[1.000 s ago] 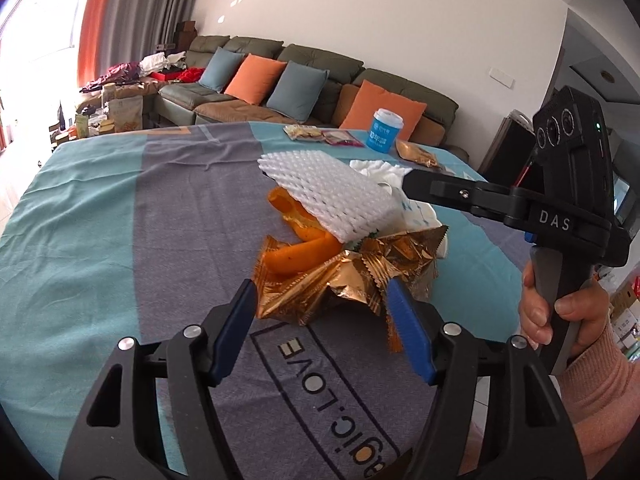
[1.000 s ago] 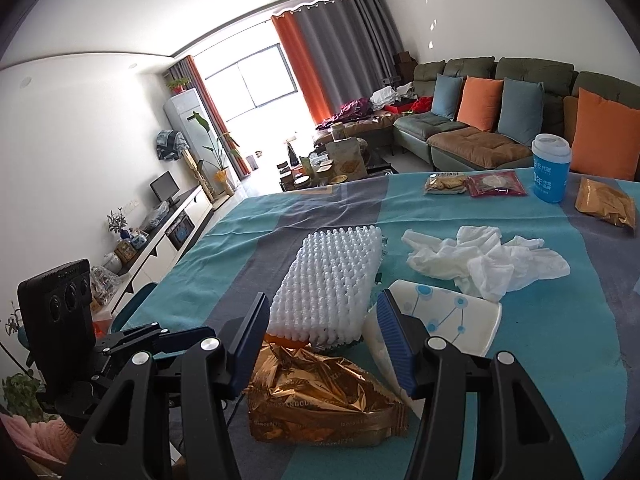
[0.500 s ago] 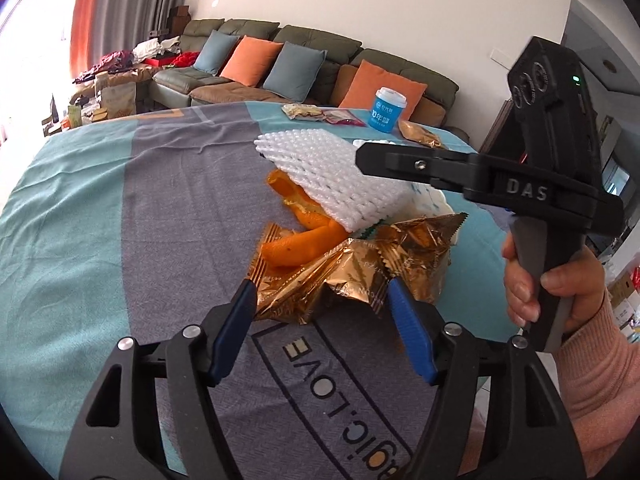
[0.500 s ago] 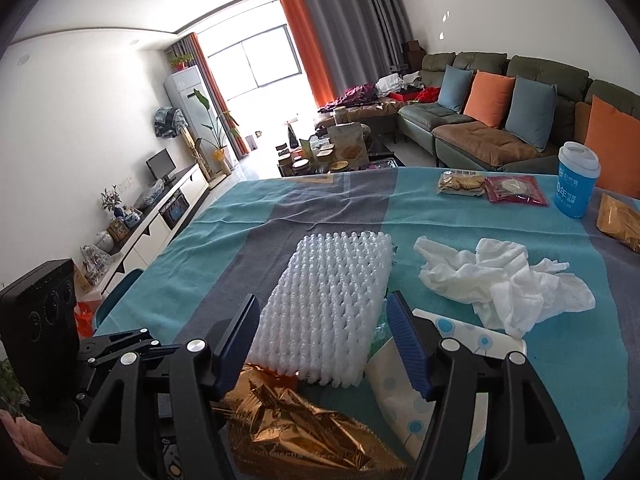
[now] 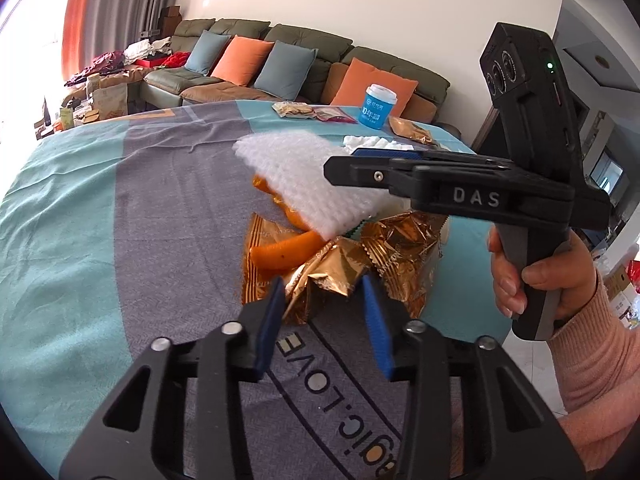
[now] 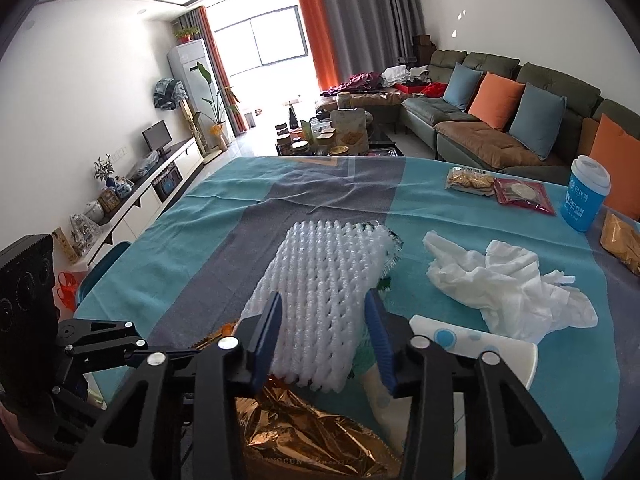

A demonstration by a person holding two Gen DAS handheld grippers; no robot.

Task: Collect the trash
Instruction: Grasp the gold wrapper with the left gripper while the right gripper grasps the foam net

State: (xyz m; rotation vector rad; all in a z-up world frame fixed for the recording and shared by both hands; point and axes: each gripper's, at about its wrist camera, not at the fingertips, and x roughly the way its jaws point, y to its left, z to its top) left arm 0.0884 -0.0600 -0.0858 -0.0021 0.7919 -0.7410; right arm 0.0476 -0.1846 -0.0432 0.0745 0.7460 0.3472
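A trash pile lies on the table: gold foil wrappers [image 5: 352, 268], orange peel [image 5: 286, 254] and a white foam fruit net [image 5: 304, 178] on top. My left gripper [image 5: 322, 308] is partly closed, its blue pads on either side of a gold wrapper fold at the pile's near edge, not clamped. My right gripper [image 6: 326, 330] is partly closed around the near end of the foam net [image 6: 320, 288], with small gaps at the pads. It also shows from the side in the left wrist view [image 5: 380, 168]. Gold foil [image 6: 304, 436] lies under it.
Crumpled white tissue [image 6: 508, 280] and a white dotted pack [image 6: 472, 344] lie to the right of the net. A blue cup [image 6: 586, 194], snack packets [image 6: 500, 186] and a brown wrapper [image 6: 624, 240] sit at the far side. The tablecloth [image 5: 100, 208] hangs at the table's edges.
Both grippers have narrowed. The left moved forward to the gold wrappers. The right moved forward over the foam net, which now sits between its pads.
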